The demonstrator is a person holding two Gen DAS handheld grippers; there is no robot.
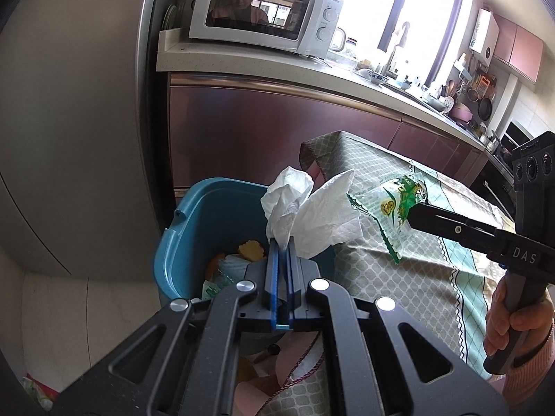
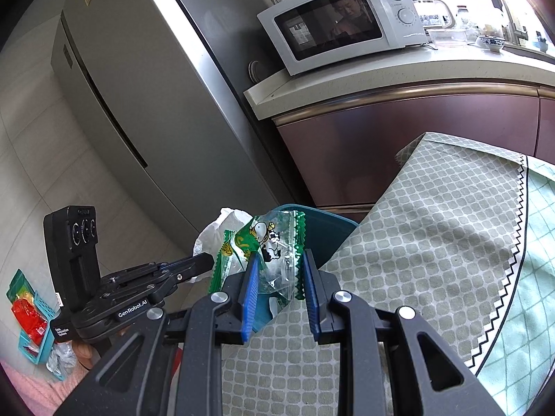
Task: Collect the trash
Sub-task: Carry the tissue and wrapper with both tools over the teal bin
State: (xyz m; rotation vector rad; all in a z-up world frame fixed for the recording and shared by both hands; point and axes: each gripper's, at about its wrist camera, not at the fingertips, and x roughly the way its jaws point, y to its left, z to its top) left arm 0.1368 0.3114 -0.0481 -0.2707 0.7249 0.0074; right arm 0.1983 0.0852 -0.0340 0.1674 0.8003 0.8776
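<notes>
**Tissue and wrapper held at the bin's edge**

The left gripper (image 1: 282, 242) has its fingers pressed together on a crumpled white tissue (image 1: 308, 204), which stands up from the tips above the blue bin (image 1: 194, 215). The bin sits on the floor against the tabletop's (image 1: 409, 277) corner, and scraps already lie inside it.

The right gripper (image 2: 281, 260) has its blue fingers (image 2: 253, 277) set partly apart, with a green and clear wrapper (image 2: 270, 239) between them; the left finger touches the wrapper, but whether the right one does is unclear. The wrapper hangs over the tabletop's edge just beside the bin's rim, close to the tissue.

A patterned cloth (image 2: 433, 225) covers the tabletop. Behind stand a microwave (image 1: 263, 10) and a fridge (image 2: 138, 86).
</notes>
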